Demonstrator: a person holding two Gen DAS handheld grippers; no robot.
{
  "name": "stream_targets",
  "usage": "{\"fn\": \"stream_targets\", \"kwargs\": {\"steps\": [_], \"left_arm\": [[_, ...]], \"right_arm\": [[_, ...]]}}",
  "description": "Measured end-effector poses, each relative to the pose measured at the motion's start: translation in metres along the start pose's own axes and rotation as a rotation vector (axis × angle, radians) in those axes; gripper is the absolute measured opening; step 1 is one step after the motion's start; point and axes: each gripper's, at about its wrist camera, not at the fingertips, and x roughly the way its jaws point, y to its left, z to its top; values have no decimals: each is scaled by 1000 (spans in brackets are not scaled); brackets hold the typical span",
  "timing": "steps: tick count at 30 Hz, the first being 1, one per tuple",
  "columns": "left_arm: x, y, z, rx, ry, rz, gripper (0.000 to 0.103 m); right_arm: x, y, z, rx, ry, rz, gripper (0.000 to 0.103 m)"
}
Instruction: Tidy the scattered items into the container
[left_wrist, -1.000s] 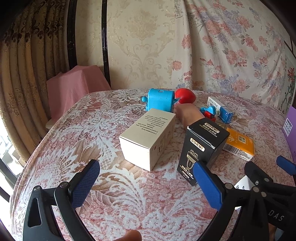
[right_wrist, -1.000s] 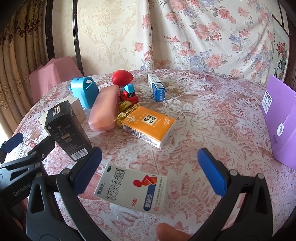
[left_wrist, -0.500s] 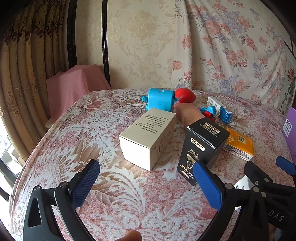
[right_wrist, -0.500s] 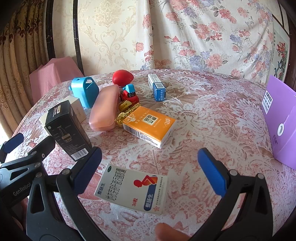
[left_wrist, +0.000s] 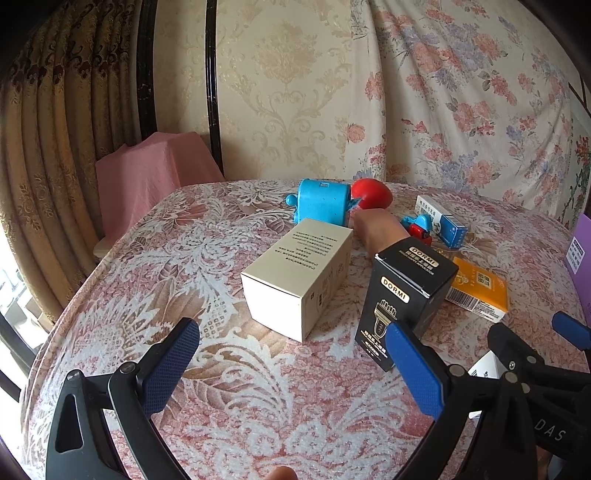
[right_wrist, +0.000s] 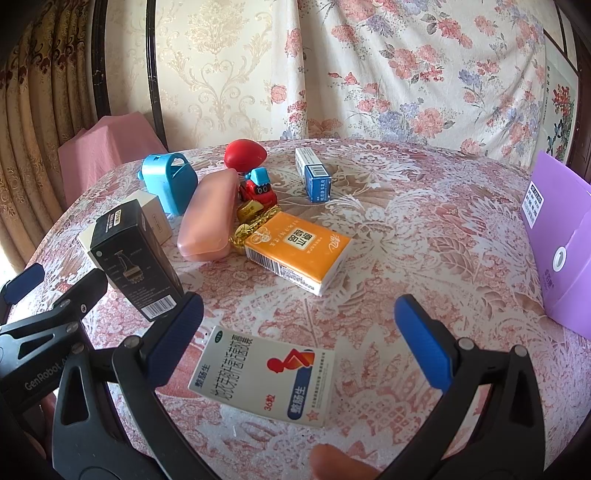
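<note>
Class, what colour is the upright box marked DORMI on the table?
The DORMI box is black with gold lettering, clearest in the left wrist view.

A round counter (left_wrist: 229, 384) spreads beneath and ahead of the jaws, covered with a pink-and-white lace-patterned cloth. Far beyond the jaws, a floral sheet (right_wrist: 424, 74) in pink and lilac blossoms hangs as a backdrop, draped in folds. To the left of it is cream damask wallpaper (left_wrist: 280, 88), crossed by a dark vertical pole (left_wrist: 212, 92). Further left, gold patterned curtains (left_wrist: 55, 155) fall in heavy pleats. At the counter's far-left edge stands something draped in pink cloth (left_wrist: 147, 173); what it covers cannot be told.
</note>
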Motion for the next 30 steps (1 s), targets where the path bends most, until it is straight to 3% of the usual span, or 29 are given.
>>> {"fn": "stream_targets", "kwargs": {"steps": [30], "left_arm": [[2, 2, 1, -7, 7, -12, 102]], "right_arm": [[2, 2, 1, -1, 3, -4, 103]]}}
